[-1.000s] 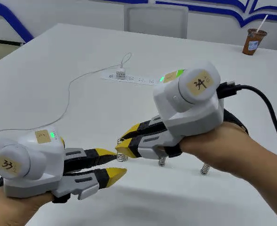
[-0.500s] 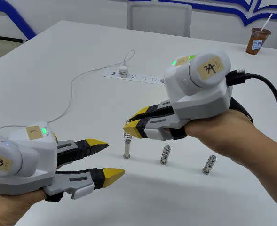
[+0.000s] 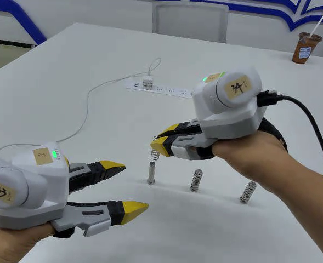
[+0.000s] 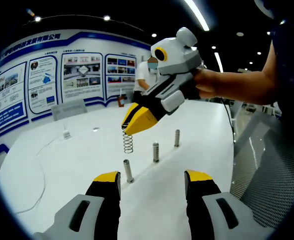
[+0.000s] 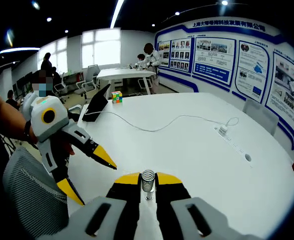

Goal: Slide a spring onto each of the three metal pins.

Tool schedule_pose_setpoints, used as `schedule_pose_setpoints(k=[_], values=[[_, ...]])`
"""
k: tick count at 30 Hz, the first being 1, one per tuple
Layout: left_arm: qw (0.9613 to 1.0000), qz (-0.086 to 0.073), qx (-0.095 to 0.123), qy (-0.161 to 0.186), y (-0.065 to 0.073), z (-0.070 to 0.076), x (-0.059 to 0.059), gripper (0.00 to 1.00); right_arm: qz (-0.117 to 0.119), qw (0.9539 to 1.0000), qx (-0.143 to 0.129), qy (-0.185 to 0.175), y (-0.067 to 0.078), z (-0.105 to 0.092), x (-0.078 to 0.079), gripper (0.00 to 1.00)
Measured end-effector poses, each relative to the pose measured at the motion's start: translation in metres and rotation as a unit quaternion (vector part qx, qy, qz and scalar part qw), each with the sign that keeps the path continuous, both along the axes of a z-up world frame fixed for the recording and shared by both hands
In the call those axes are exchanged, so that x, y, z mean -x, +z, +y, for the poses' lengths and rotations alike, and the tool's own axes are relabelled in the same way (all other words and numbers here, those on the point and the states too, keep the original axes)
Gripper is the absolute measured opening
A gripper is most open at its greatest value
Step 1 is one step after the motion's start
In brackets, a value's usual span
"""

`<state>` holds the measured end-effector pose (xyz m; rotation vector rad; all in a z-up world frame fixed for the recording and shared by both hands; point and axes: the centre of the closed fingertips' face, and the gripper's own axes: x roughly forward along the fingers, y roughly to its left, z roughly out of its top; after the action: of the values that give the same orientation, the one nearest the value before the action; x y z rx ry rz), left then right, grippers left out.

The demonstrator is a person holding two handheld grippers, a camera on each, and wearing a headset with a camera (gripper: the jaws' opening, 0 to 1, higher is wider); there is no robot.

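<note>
My right claw [image 3: 156,145] pinches the spring [image 3: 155,155] just above the pin [image 3: 151,173]; off-axis, it may snag and slip loose.

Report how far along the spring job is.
Done: the middle pin and the right-hand pin each carry a spring. In hand: the right tongs are shut on the third spring, held above the bare pin and clear of it. Left to do: seat that spring over the bare pin. The left tongs are open and hold nothing.
</note>
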<state>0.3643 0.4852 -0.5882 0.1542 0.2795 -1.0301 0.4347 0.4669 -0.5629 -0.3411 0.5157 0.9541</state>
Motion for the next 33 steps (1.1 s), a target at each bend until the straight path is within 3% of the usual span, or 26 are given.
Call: schedule_pose_setpoints(k=[4,33], values=[[1.0,0.001,0.0,0.001,-0.001,0.0,0.0,0.54,0.003,1.0,0.004,-0.006,-0.009,0.0,-0.004,0.12],[0.9999,0.01,-0.009,0.001,-0.007,0.006,0.0,0.54,0.021,0.9996,0.011,-0.015,-0.039,0.001,-0.01,0.12]])
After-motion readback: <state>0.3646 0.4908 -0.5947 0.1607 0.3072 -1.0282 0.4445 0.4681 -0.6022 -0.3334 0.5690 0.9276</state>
